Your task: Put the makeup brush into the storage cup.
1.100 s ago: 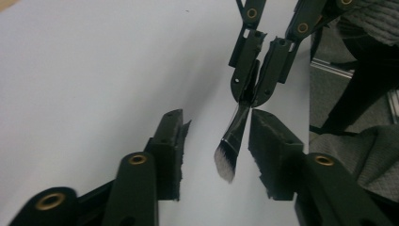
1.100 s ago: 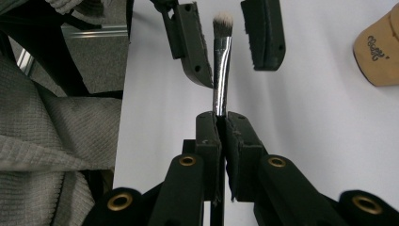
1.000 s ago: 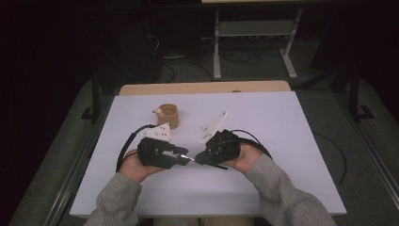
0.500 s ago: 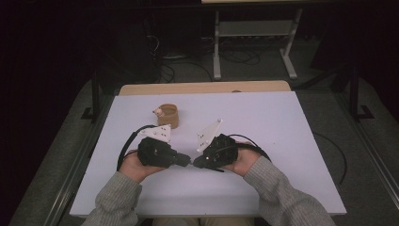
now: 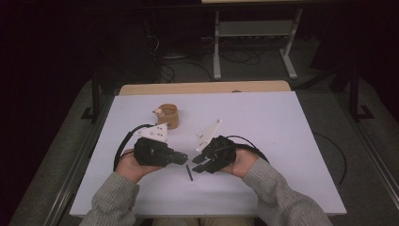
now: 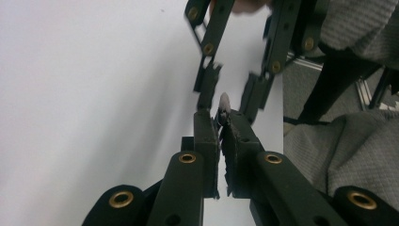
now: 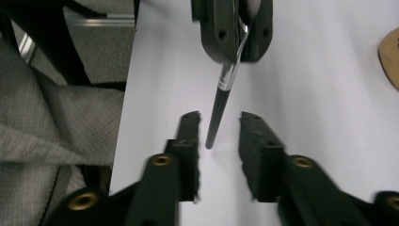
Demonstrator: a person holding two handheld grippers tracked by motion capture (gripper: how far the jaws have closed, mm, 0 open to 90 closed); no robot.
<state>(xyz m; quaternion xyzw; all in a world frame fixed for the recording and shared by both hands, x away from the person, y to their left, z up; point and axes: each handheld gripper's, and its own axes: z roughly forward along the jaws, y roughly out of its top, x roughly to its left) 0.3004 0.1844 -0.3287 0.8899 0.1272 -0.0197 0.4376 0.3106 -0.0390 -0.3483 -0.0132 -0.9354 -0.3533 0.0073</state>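
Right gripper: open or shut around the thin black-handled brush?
Open. In the right gripper view, the right gripper has both pads clear of the thin black-handled brush, its jaws just opened.

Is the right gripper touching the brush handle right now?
Apart. In the right gripper view the right gripper has its jaws open, having just opened, with bare table either side of the brush, which the left gripper clamps.

The right hand-held gripper [image 5: 197,165] has just opened off the brush [image 7: 221,101]; left hand-held gripper [image 5: 183,158] closed on it.
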